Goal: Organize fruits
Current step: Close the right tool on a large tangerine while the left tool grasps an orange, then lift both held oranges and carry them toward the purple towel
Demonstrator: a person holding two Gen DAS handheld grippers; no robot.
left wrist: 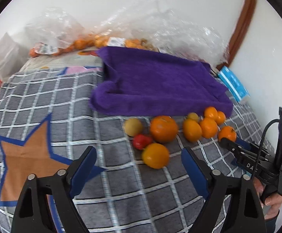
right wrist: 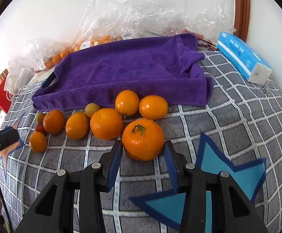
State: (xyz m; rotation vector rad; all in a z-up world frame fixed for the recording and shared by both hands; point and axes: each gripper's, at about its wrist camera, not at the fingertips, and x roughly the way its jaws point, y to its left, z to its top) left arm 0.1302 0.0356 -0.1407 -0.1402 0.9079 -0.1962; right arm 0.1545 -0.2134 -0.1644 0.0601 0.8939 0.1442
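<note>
1. The fruits lie loose in a ragged row on the grey checked cloth (right wrist: 228,116), along the near edge of the purple towel (right wrist: 131,73). The towel is spread flat and bare, so it is probably where the fruit is meant to be laid out. I take that from the layout only.

2. The right tool (right wrist: 143,159) has its blue pads on either side of the stemmed orange (right wrist: 143,138), which sits in front of the towel's near edge, nearest the camera. The pads look to be touching the fruit's flanks or just short of them. I cannot tell whether they press firmly. The orange rests on the cloth, not lifted.

3. That orange stands a little forward of the row, so the fingers can close on it without nudging its neighbours.

4. The left tool (left wrist: 139,167) is wide open and holds nothing. It hovers over the cloth, pointing towards the towel. A yellow-orange fruit (left wrist: 156,158) lies just beyond its fingertips, with a small red fruit (left wrist: 141,141) beside it.

5. Holding it open there looks like readiness for that end of the row while the right side works.

6. Behind the towel, against the wall, sit crumpled clear plastic bags (right wrist: 141,13) with more oranges inside. A blue tissue pack (right wrist: 241,58) lies off the towel's far right corner.

7. Round fruit on soft cloth may roll, so the next lift calls for a centred, gentle squeeze.
</note>
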